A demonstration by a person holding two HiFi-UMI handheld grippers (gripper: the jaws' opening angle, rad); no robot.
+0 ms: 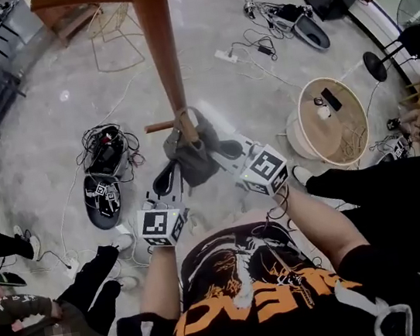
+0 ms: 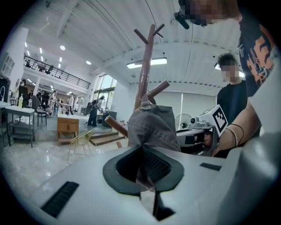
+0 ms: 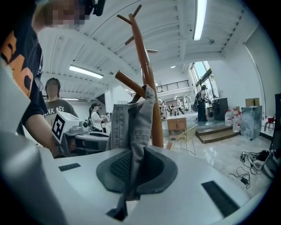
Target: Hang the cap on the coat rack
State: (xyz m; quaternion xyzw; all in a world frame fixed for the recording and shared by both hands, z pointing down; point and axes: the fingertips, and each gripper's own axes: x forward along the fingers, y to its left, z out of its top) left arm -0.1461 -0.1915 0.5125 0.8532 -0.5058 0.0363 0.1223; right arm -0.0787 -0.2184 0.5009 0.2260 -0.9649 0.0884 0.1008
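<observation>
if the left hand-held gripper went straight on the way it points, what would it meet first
Past the cap it grips, probably the coat rack pole right behind; depth is hard to judge.

Round table (image 1: 316, 133) right; fan (image 1: 417, 23) beyond; power strip (image 1: 226, 57), cable tangle (image 1: 105, 138) on floor (image 1: 59, 154).

We see bright, even light from ceiling strips (image 3: 199, 19); slight floor (image 1: 65, 95) glare; fisheye w/ dark corners; foreground perhaps soft.

Left gripper (image 1: 171, 169) and right gripper (image 1: 211, 149) grip cap (image 1: 192, 162).
</observation>
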